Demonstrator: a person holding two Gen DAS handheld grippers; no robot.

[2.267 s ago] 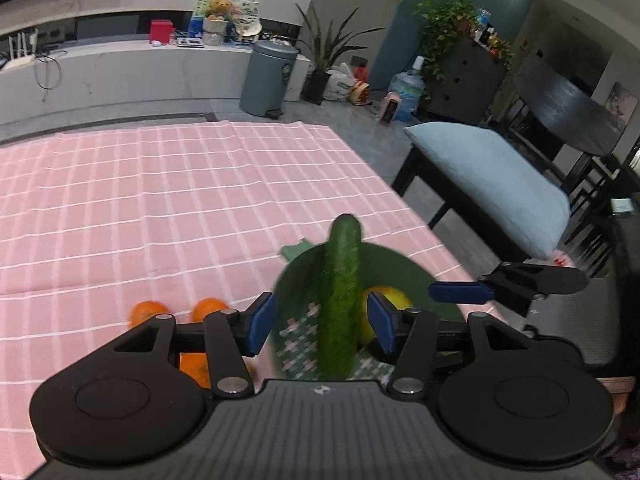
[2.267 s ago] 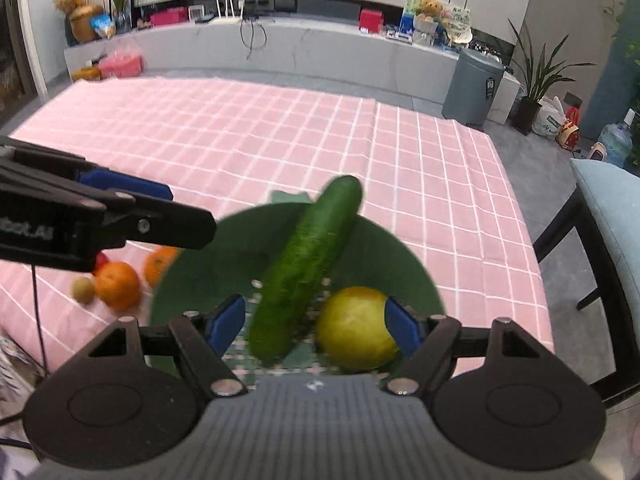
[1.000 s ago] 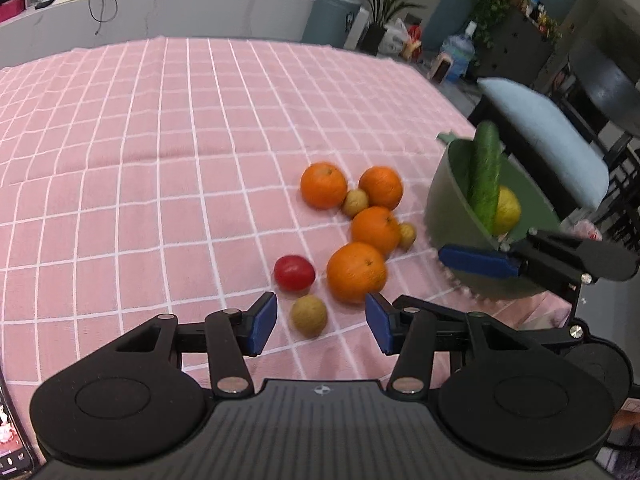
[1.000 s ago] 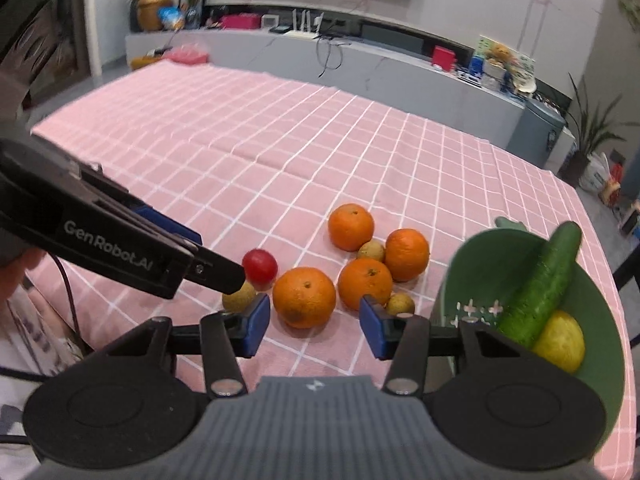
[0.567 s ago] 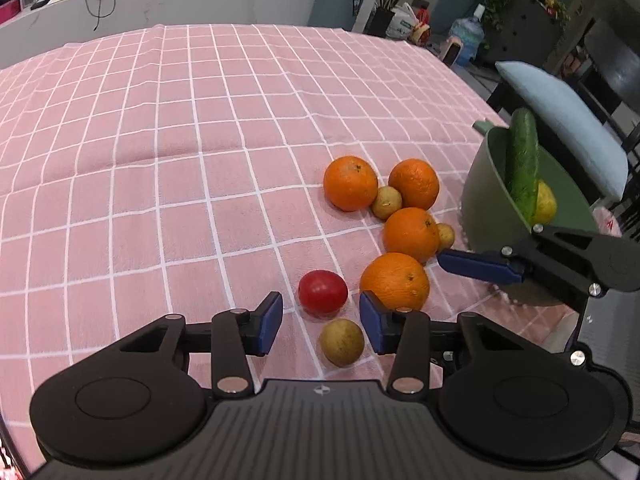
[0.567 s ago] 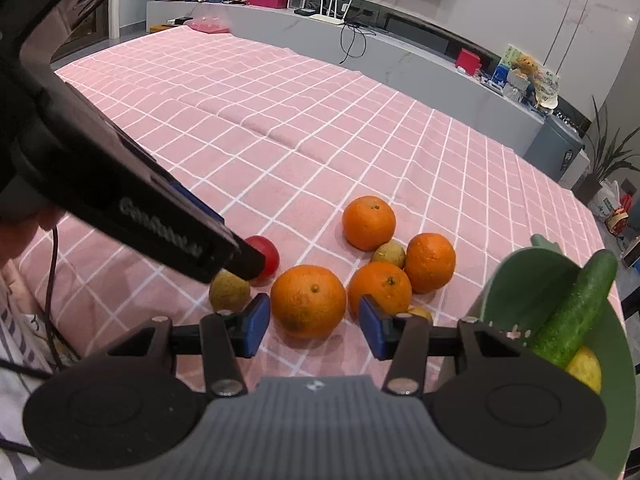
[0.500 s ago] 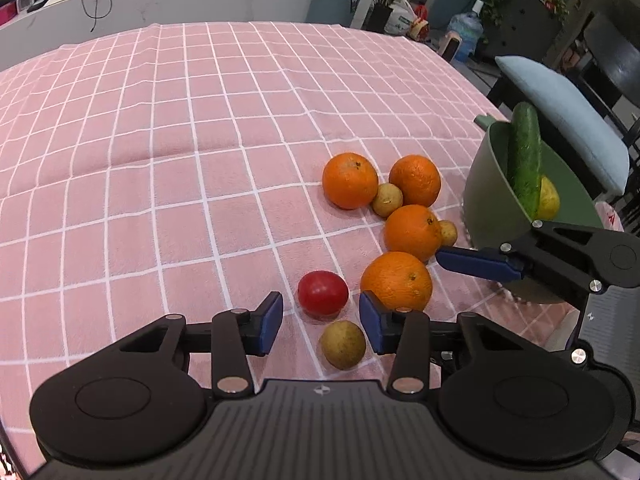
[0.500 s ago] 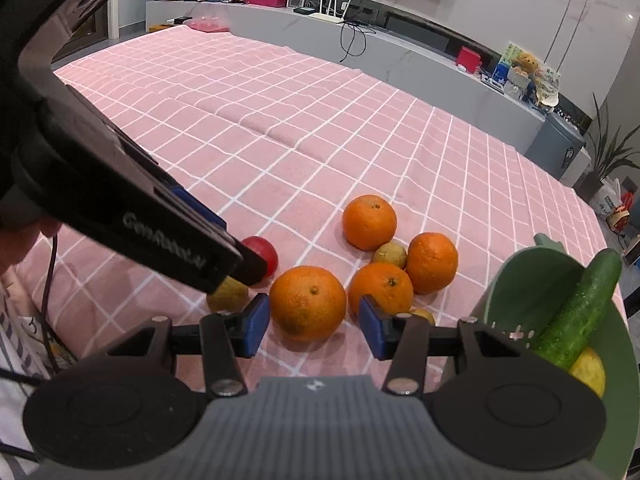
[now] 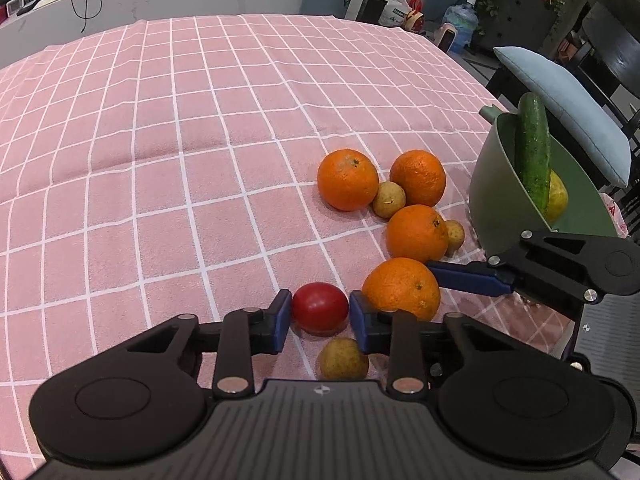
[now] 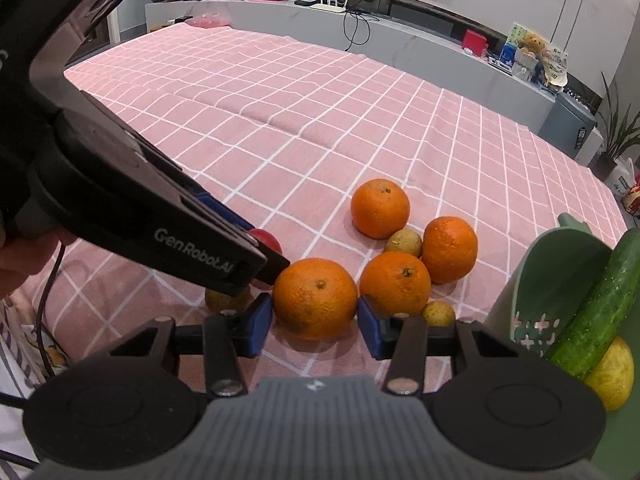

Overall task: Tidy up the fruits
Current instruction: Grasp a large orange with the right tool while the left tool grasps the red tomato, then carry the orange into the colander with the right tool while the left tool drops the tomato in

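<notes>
Several oranges and small brown fruits lie on the pink checked cloth [image 9: 160, 160]. My left gripper [image 9: 319, 320] is open with its blue pads on either side of a red tomato [image 9: 320, 307], close to touching it. My right gripper [image 10: 316, 325] is open around the nearest orange [image 10: 315, 298], which also shows in the left wrist view [image 9: 402, 289]. A green colander bowl [image 9: 492, 184] at the right holds a cucumber [image 9: 532, 156] and a yellow fruit [image 9: 558, 198]. In the right wrist view the tomato [image 10: 266, 240] is mostly hidden behind the left gripper's body.
A small brown fruit [image 9: 343, 359] lies just under the left gripper. Three more oranges [image 10: 380, 208] and two brown fruits [image 10: 403, 242] lie between the grippers and the bowl [image 10: 560, 272]. A cushioned bench [image 9: 560, 96] stands beyond the table's right edge.
Both grippers left the bowl and came down to the loose fruit. The left pads now flank the tomato and the right pads flank the nearest orange.
</notes>
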